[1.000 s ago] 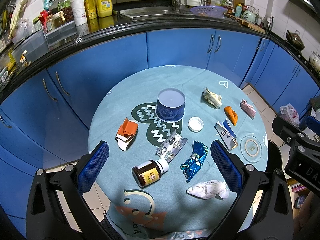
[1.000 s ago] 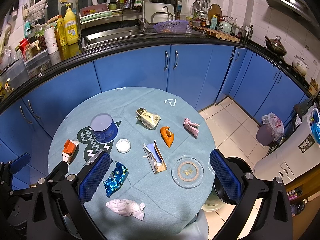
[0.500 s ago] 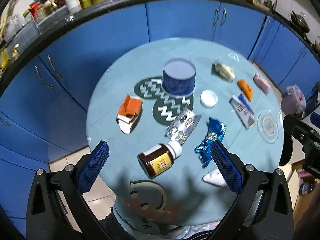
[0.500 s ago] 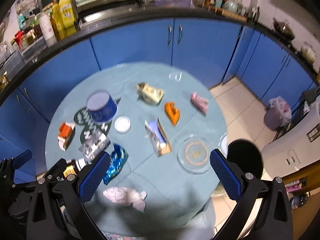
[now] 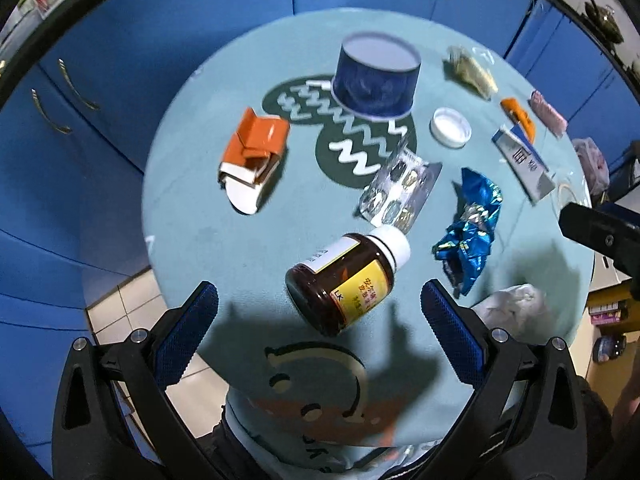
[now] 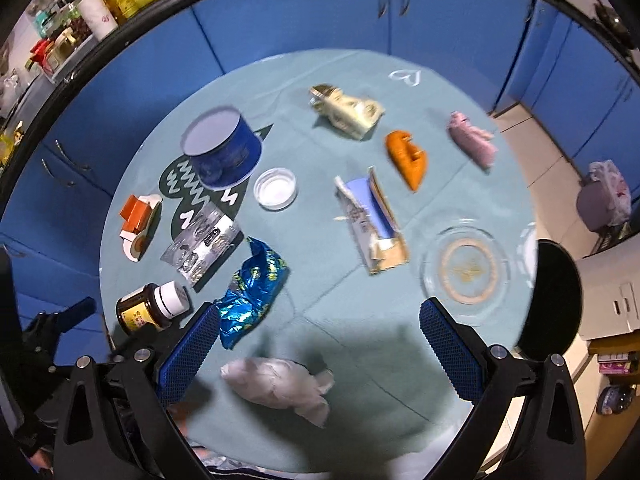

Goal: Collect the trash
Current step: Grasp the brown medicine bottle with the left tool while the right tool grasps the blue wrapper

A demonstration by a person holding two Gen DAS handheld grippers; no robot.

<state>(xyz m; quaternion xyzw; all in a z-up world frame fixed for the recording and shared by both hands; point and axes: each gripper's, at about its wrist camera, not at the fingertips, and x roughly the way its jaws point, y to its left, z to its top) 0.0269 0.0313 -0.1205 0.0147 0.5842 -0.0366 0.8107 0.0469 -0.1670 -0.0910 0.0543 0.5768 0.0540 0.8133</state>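
Note:
A round table with a teal cloth [image 5: 192, 184] holds scattered trash. My left gripper [image 5: 320, 332] is open, just above a brown pill bottle [image 5: 344, 276] lying on its side. My right gripper [image 6: 320, 344] is open, above a crumpled white tissue [image 6: 280, 384] and next to a blue foil wrapper [image 6: 252, 292]. Also on the cloth are a blister pack [image 5: 400, 192], an orange and white box [image 5: 252, 156], a torn blue and white carton [image 6: 372, 220], an orange scrap [image 6: 408, 156], a pink wrapper [image 6: 472, 144] and a cream wrapper [image 6: 348, 112].
A blue tub [image 5: 376, 76] stands upside down at the back of the table, with a white lid [image 5: 450, 126] beside it. A glass ashtray [image 6: 468, 268] sits at the right edge. Blue cabinets [image 6: 304, 16] curve behind. A black bin [image 6: 556, 296] stands on the floor, right.
Both grippers have dropped lower and closer to the table. The left one has closed in on the pill bottle, the right one on the tissue and foil wrapper.

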